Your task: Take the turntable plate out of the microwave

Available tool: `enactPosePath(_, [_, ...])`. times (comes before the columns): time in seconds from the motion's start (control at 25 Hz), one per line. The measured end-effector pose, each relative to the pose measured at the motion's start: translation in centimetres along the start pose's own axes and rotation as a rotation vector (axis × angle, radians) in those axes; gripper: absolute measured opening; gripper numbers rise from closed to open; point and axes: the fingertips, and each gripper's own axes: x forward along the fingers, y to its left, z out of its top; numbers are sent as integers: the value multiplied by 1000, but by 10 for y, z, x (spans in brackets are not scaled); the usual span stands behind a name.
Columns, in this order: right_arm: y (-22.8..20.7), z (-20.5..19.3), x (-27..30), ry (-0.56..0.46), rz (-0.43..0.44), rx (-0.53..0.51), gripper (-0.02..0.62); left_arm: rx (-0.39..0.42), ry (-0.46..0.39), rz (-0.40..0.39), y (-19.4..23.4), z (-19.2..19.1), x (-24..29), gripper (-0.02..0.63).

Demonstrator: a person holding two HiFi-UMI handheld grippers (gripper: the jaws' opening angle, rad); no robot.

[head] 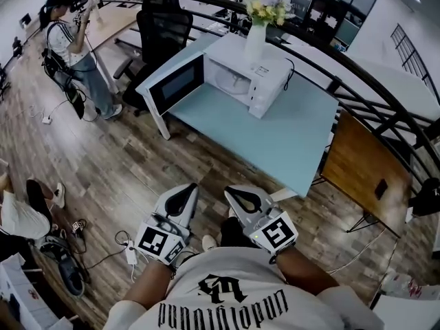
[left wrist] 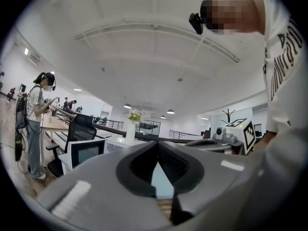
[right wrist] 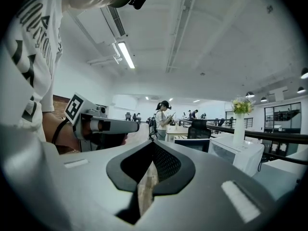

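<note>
Head view: open-plan office, wood-plank floor [head: 137,157]. Pale blue table [head: 289,143] ahead w/ a white microwave [head: 268,81] on its far part, door [head: 177,84] swung wide open to the left. White vase [head: 255,41] w/ yellow flowers stands on top of the microwave. The turntable plate is too small to pick out; the cavity [head: 230,80] shows only pale inside. Black office chair [head: 163,29] behind the door. A black railing [head: 357,71] curves past the table, and a brown desk [head: 357,170] is at the right. A person [head: 72,50] stands far left. Left gripper [head: 187,191] and right gripper [head: 235,195] are side by side over the floor, near the wearer's chest, well short of the table, touching nothing.

Left gripper view: white ceiling [left wrist: 144,57] w/ round lights in the bg. Left gripper [left wrist: 157,148] has its jaws closed tip to tip, nothing between. Table blue and a bit of floor show through the slot below the tips. Door [left wrist: 86,153], vase [left wrist: 130,131] and chair [left wrist: 79,126] lie beyond at the left. The right gripper's marker cube [left wrist: 243,131] is at the right.

Right gripper view: ceiling w/ strip lights. Right gripper [right wrist: 153,147] has its jaws pressed together, empty, floor planks showing in the slot. Left gripper [right wrist: 103,126] is alongside at the left. Microwave [right wrist: 238,155] w/ vase [right wrist: 239,121] is ahead at the right, apart from the jaws.
</note>
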Motion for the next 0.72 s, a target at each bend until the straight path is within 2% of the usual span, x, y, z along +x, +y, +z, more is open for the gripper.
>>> enactPosePath(0.28, [-49, 2, 38, -15, 28, 1, 3, 15, 1, 35, 35, 2, 39, 49])
enactPosePath(0.72, [-178, 1, 79, -42, 54, 4, 3, -6, 11, 65, 80, 0, 163, 49])
